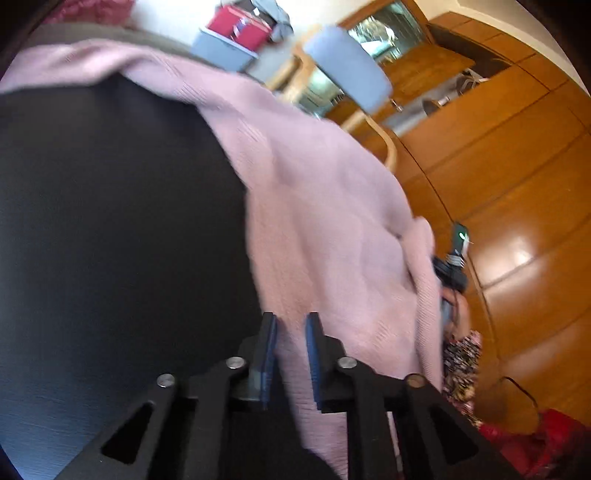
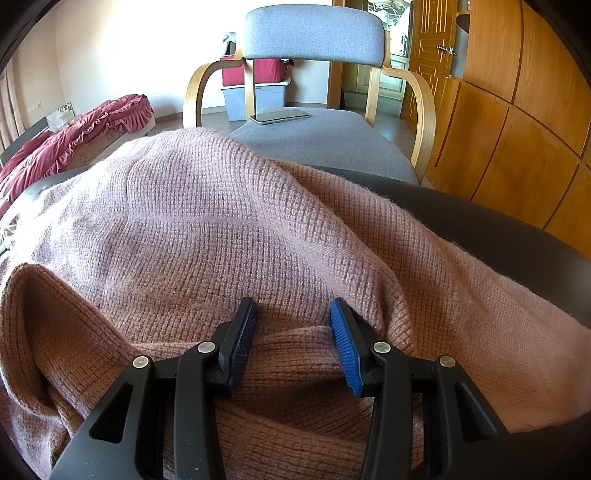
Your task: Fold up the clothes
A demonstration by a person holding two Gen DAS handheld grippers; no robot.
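A pink knitted sweater (image 2: 221,221) lies spread over a black table (image 2: 498,229). My right gripper (image 2: 293,308) is at its near edge, and the blue pads press from both sides on a bunched ribbed fold. In the left wrist view, which is blurred, the sweater (image 1: 314,206) runs diagonally across the table (image 1: 110,203). My left gripper (image 1: 291,328) hovers over the sweater's edge with a narrow gap between its pads; pink knit shows through the gap, not pinched. At the sweater's far edge the right gripper's body (image 1: 452,269) and a floral sleeve (image 1: 461,354) show.
A grey armchair with bent wooden arms (image 2: 314,33) stands just behind the table, a phone (image 2: 279,115) on its seat. Wooden wardrobe doors (image 2: 517,110) fill the right. A red quilt (image 2: 74,129) lies at the left, with a grey box and red bag (image 2: 255,96) behind the chair.
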